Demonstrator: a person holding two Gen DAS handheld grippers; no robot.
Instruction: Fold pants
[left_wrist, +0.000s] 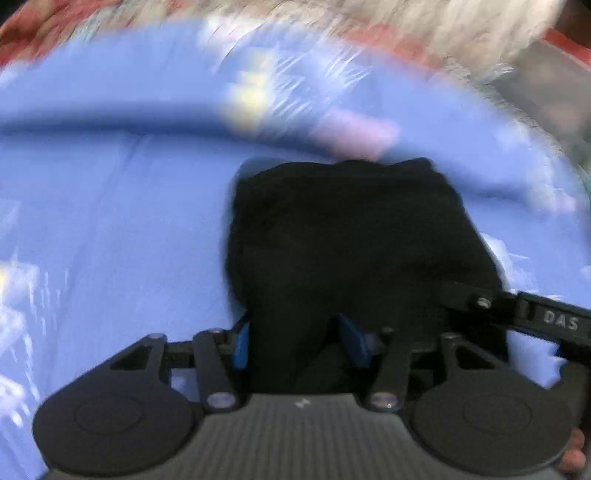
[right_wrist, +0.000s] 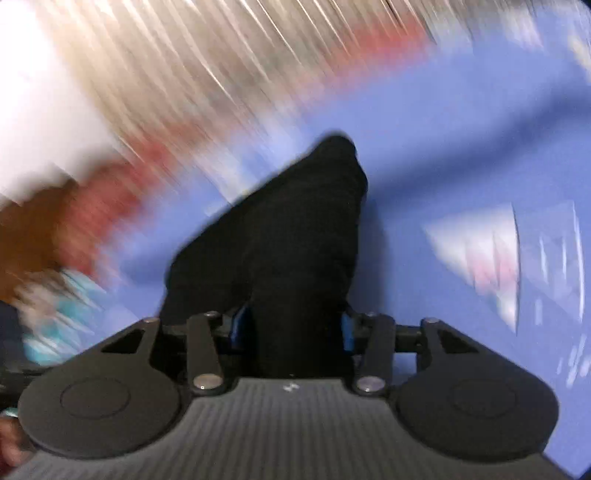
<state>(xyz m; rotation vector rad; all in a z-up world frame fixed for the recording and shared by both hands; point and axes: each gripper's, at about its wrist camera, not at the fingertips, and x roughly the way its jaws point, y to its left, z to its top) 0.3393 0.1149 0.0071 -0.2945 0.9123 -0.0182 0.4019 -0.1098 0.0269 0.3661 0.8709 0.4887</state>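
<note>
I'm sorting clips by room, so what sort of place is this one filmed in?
Probably a bedroom: black pants lie on a blue printed bedsheet, with red patterned bedding at its far edge. Heavy blur leaves the rest unreadable.

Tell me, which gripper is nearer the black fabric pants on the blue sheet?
Neither left nor right: they tie. The left gripper has the black fabric pants between its fingers, and so has the right gripper.

Both fisheye views are bright but heavily motion-blurred, edges curved, with a blown-out white patch upper left in the right view.
</note>
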